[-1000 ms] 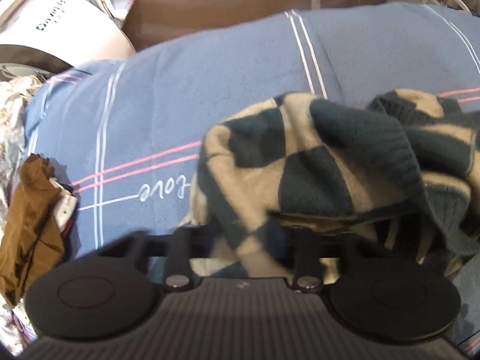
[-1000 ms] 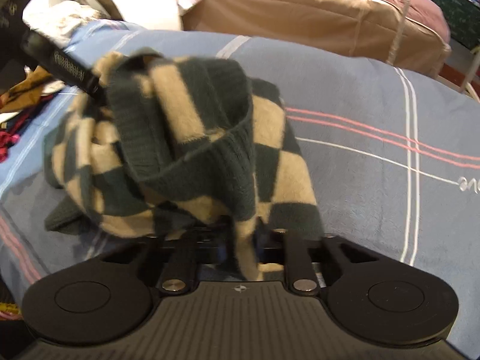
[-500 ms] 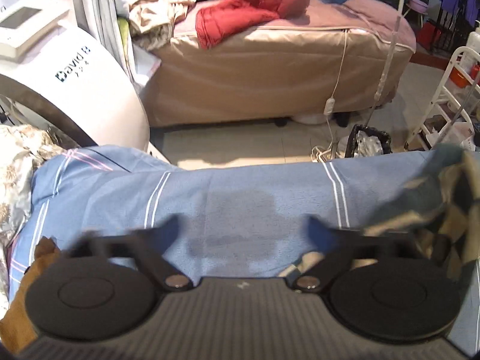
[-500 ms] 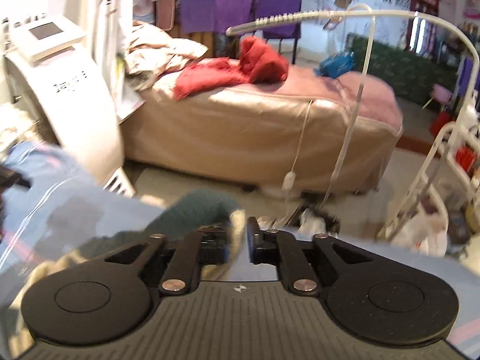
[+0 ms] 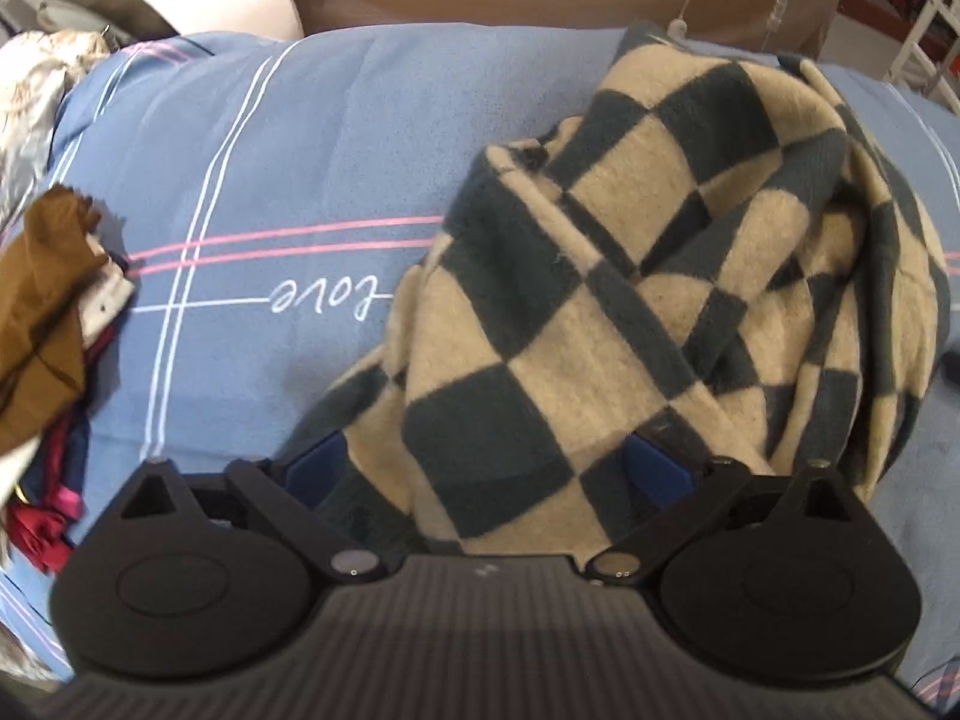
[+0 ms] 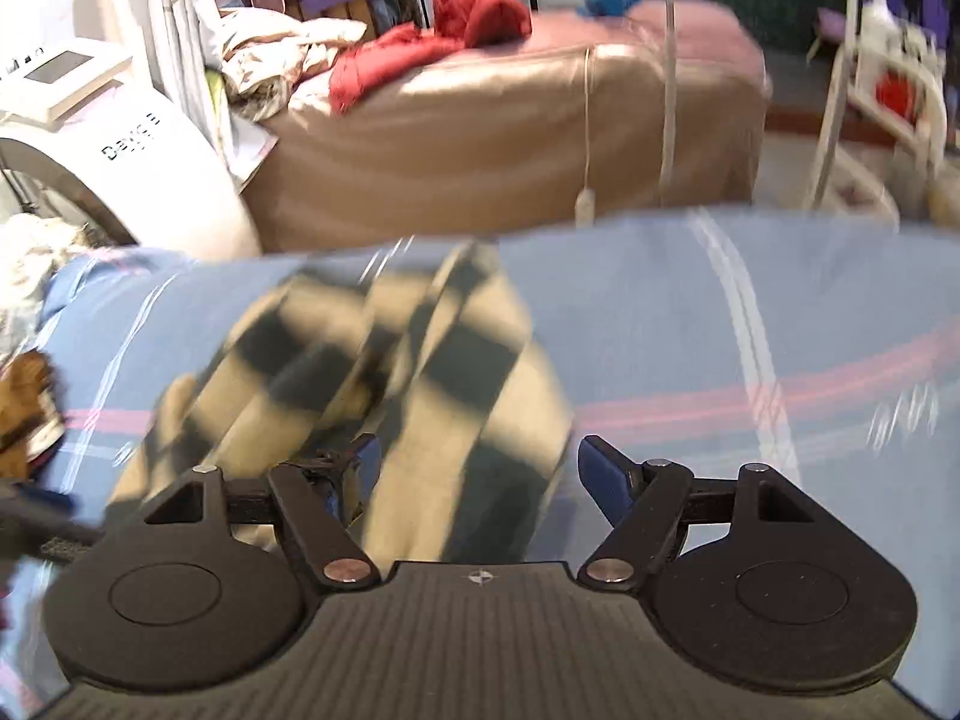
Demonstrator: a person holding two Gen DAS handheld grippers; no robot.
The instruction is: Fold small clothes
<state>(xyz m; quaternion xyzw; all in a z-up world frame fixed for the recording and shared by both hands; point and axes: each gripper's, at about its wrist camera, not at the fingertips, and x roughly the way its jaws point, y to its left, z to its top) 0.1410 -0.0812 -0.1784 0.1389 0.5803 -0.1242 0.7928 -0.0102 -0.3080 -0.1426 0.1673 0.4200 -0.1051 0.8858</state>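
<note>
A checkered dark green and beige knit garment (image 5: 660, 276) lies crumpled on the blue bedsheet (image 5: 288, 138). Its near edge drapes between the wide-open fingers of my left gripper (image 5: 480, 468); the blue pads (image 5: 312, 468) are apart and do not clamp it. In the right wrist view the same garment (image 6: 390, 384) is blurred and lies on the sheet (image 6: 690, 312) just ahead. My right gripper (image 6: 480, 474) is open, its fingers on either side of the garment's near edge.
A heap of brown and red clothes (image 5: 42, 324) lies at the sheet's left edge. A white machine (image 6: 120, 162) and a tan-covered bed (image 6: 510, 138) with a red garment (image 6: 456, 30) stand beyond.
Both grippers held the garment a second ago and swung it up. Now both have opened, and the garment lies spread on the sheet in front of them.
</note>
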